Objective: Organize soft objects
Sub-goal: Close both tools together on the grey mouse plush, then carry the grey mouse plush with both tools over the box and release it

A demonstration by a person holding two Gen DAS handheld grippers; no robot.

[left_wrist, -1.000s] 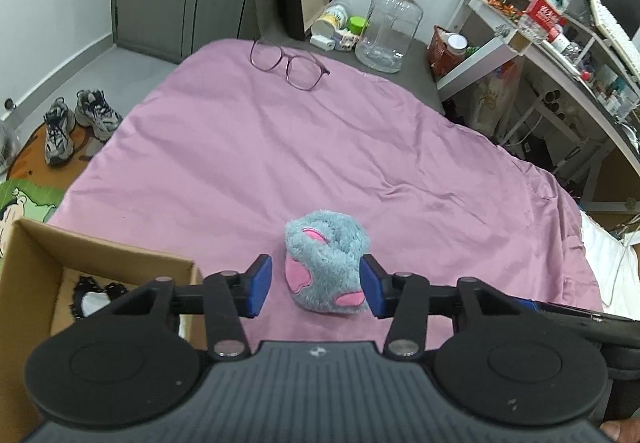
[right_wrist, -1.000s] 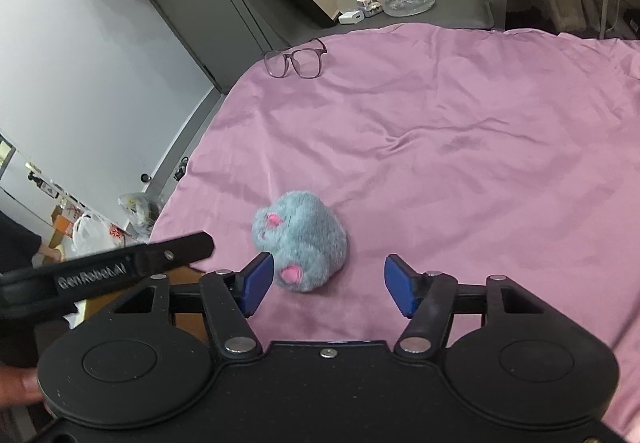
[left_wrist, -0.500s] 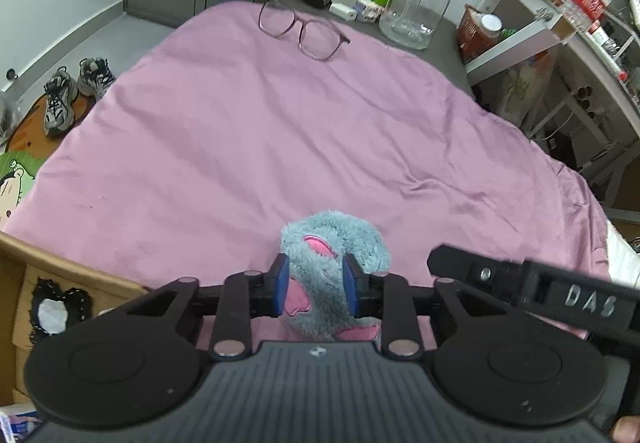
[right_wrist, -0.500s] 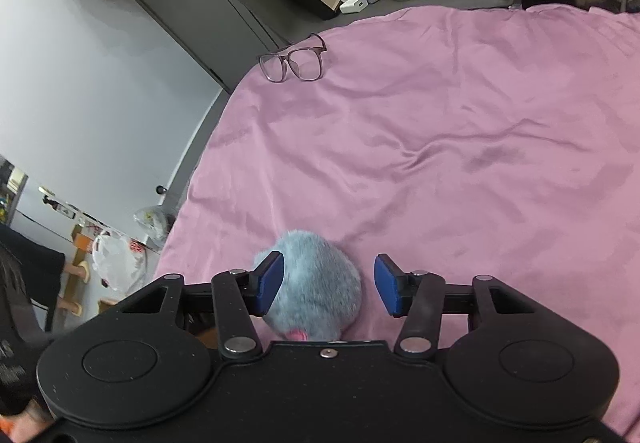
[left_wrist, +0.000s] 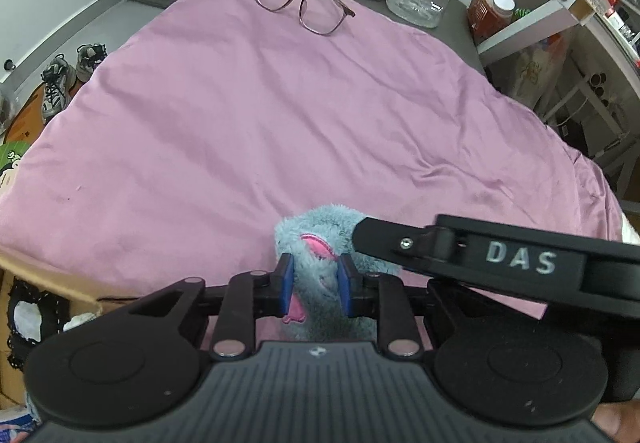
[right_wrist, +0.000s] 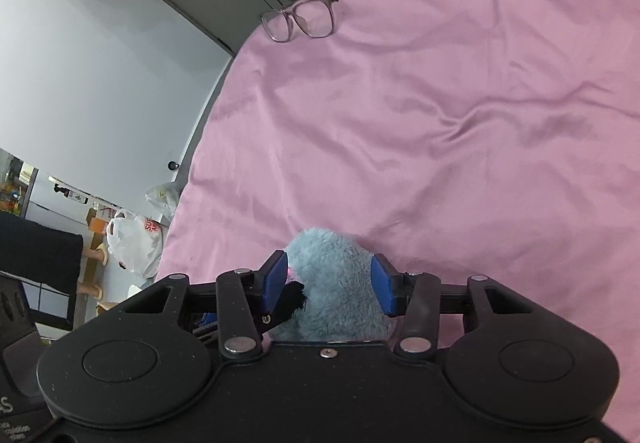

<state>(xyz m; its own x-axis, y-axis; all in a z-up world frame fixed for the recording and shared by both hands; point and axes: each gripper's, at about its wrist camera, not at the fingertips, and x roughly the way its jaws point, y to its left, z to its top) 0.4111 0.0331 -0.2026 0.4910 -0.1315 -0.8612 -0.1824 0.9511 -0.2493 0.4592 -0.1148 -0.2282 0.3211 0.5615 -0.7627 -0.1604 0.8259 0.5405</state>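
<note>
plush toy (left_wrist: 320, 239) pinched in left tongs (left_wrist: 315, 285), glasses (left_wrist: 304, 5) well beyond

My left gripper (left_wrist: 314, 285) has clamped onto the blue plush (left_wrist: 320, 243), open a second ago; my right gripper (right_wrist: 328, 285) has advanced to straddle it, narrowing, pads not clearly pressing; cardboard box (left_wrist: 48, 283) slid toward 8 o'clock.

I am reading raised grey letters "DAS" on the black arm of my right gripper (left_wrist: 496, 263), crossing the left wrist view. Red print on the white plastic bag (right_wrist: 134, 241) is showing "SU", the rest unreadable.
</note>
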